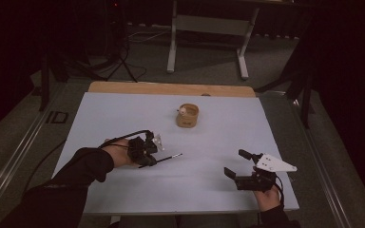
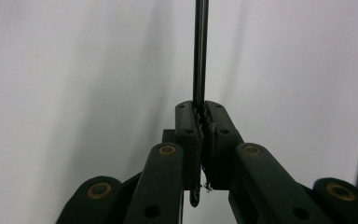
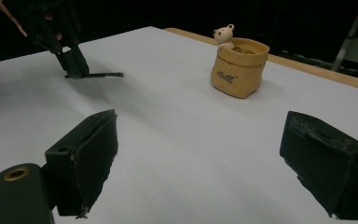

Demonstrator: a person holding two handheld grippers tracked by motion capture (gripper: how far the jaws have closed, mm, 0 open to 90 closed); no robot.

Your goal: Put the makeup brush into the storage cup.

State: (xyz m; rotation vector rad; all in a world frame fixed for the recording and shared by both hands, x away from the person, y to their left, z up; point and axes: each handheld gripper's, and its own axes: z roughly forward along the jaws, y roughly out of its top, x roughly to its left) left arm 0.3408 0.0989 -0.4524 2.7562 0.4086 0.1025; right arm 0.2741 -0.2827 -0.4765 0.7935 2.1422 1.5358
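High view: white rectangular surface [image 1: 204, 185] with a wooden strip along its far edge. Item one, left tool [image 1: 148, 153], jaws closed tight on a thin dark metal rod [image 1: 170, 157], possibly a pen or stylus; the rod juts toward the surface centre, lying low over it. The left gripper view shows the rod [image 2: 200, 51] pinched between the ridged pads [image 2: 192, 123], a short stub projecting behind them. Item two, right tool [image 1: 241, 165], jaws spread wide, holding nothing, resting near the front right corner. Item three, small tan fabric-look pouch with a white bear figure on its rim [image 1: 187, 115], upright, well apart from both tools. Risk: the grip sits near one end of the rod, so it could pivot or slip if tilted or knocked against the pouch. Unclear: the rod's tip and identity; the pouch's contents.
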